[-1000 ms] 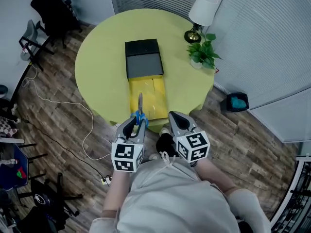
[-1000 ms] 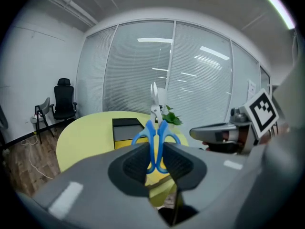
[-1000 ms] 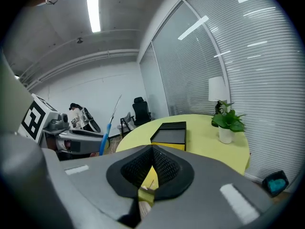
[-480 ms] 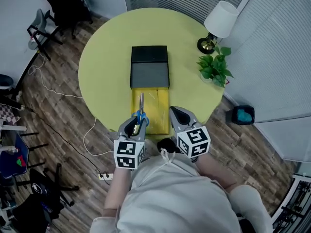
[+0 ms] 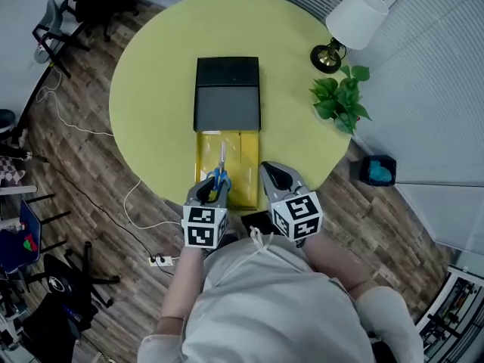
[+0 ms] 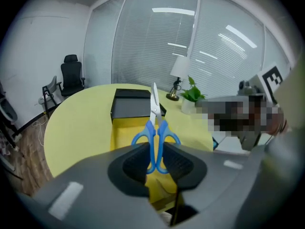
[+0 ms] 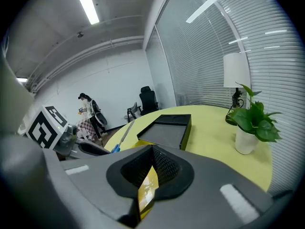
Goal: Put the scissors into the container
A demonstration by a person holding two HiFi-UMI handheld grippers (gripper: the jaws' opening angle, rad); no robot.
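Note:
Blue-handled scissors hang over the yellow tray that sticks out of the black box on the round table. My left gripper is shut on the handles, and the blades point away towards the box. In the left gripper view the scissors stand upright between the pads of the left gripper. My right gripper sits at the tray's near right edge. In the right gripper view the right gripper is shut on a thin yellow wall of the tray.
A white lamp and a potted plant stand at the table's right rim. Office chairs and a white cable lie on the wooden floor at the left. A blue bin stands at the right.
The left gripper has carried the scissors forward, from the tray's near edge to over its middle. The right gripper has stayed at the tray's right edge. The head view has shifted.

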